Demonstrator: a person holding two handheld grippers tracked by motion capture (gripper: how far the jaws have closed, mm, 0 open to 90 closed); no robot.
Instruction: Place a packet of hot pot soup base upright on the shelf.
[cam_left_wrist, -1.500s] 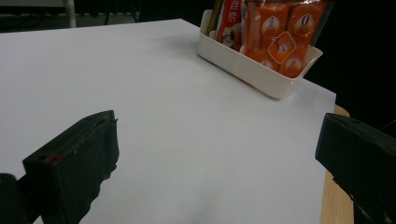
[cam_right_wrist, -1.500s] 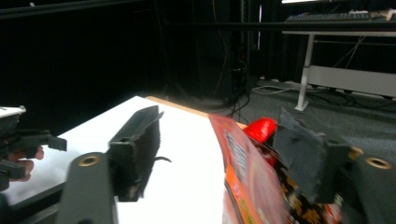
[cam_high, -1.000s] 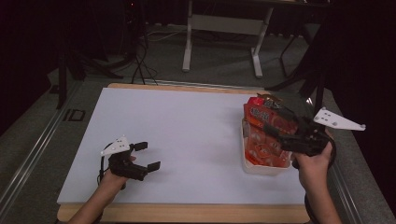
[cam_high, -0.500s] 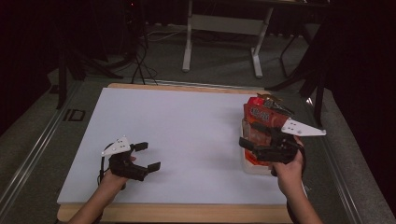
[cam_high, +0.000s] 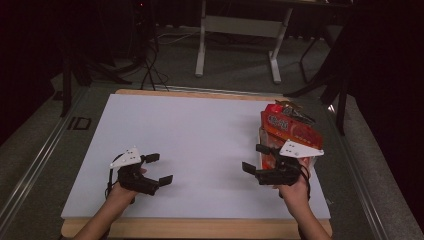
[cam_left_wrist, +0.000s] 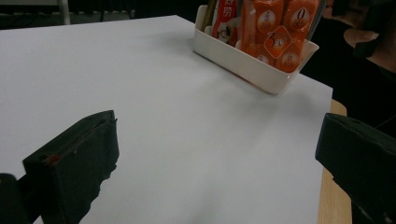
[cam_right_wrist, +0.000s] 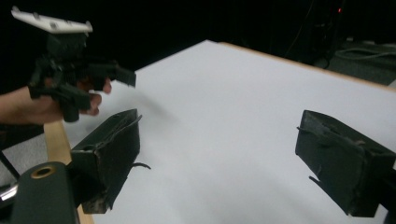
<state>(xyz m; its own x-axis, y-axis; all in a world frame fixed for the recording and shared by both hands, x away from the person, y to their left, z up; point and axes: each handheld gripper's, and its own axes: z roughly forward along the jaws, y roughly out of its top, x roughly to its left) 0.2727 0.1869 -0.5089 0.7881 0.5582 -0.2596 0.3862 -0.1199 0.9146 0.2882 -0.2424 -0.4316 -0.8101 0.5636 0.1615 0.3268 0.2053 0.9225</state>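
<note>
Both grippers empty, jaws spread wide. Right gripper (cam_high: 256, 160) sits just left of the white bin (cam_left_wrist: 254, 70), nose aimed away from it across the white board (cam_high: 200, 135); nothing between its jaws. Left gripper (cam_high: 159, 169) rests near the board's front edge, well apart from the bin, also holding nothing.

Bin is at the board's right side, packed w/ upright red-orange snack packets (cam_high: 289, 127); the tallest one leans out past the rim.

Risks, my read: right hand (cam_high: 294, 187) is v. close to the bin, so swinging back toward it could clip the wall and shove it toward the board's right edge. Packets are crammed tight, so pulling one prob drags its neighbours or lifts the light bin. Slick film could slip from the jaws.
</note>
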